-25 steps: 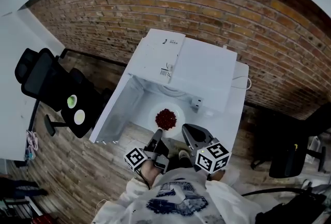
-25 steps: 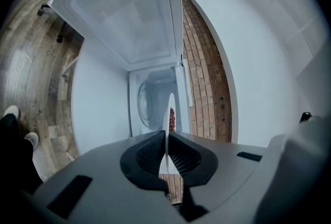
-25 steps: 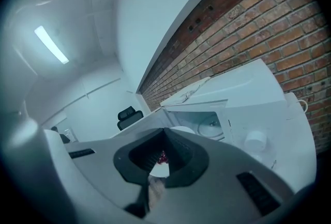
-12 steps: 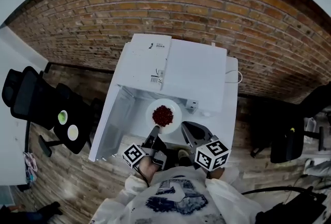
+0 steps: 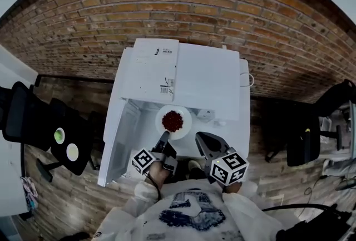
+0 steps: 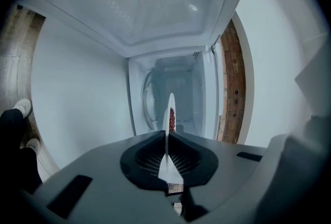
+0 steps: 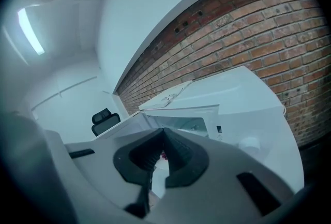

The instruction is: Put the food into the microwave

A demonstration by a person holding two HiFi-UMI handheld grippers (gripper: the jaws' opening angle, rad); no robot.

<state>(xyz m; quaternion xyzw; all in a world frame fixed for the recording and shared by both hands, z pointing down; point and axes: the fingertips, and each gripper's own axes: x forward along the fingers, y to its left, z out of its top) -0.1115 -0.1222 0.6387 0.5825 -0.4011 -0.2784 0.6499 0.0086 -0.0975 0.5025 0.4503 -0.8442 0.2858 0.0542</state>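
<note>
1. Brick wall behind, white microwave on white bench, door swung open.
2. Left claw clamped on plate rim; red food at microwave mouth.
3. Right claw jaws together, empty.

Right tongs, tips together, empty, before the open white microwave, brick wall behind.

White microwave and plate, red food
</note>
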